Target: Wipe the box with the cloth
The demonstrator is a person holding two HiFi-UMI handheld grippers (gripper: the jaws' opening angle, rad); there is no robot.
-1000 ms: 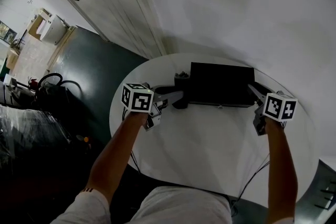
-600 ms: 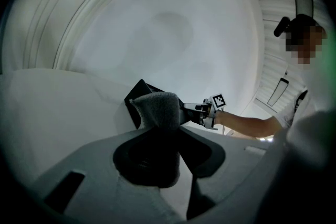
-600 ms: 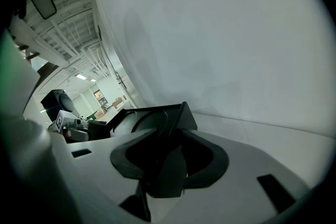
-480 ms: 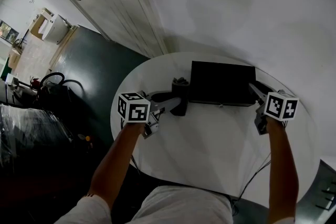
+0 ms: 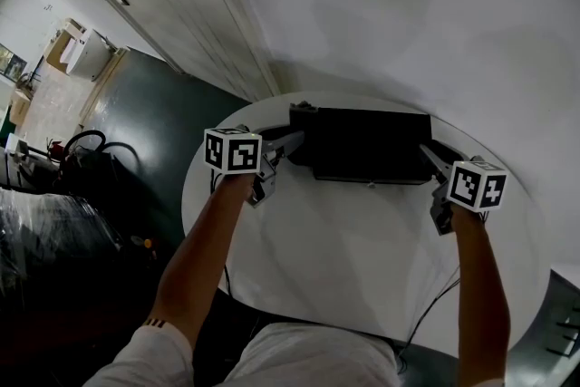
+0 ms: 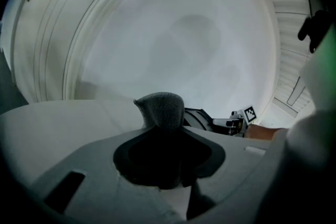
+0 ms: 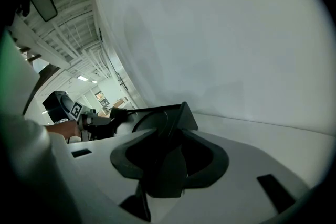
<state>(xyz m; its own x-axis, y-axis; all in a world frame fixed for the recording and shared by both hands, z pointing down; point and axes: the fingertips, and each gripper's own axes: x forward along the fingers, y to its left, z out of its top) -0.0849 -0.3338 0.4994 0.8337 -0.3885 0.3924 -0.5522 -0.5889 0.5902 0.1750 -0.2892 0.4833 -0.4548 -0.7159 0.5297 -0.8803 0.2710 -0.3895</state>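
Box [image 5: 367, 145], black and flat, is seen lying at the far side of the round white desk [image 5: 344, 258], close to the wall. Its right end is clamped between the right tongs [image 5: 424, 154]. A grey cloth [image 6: 161, 110] is gripped in the left tongs [image 5: 292, 139], at the left end of the box.

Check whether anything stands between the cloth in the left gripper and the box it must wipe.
Nothing visible does. The left gripper holds the cloth at the box's left end; the right gripper grips the box's right end.
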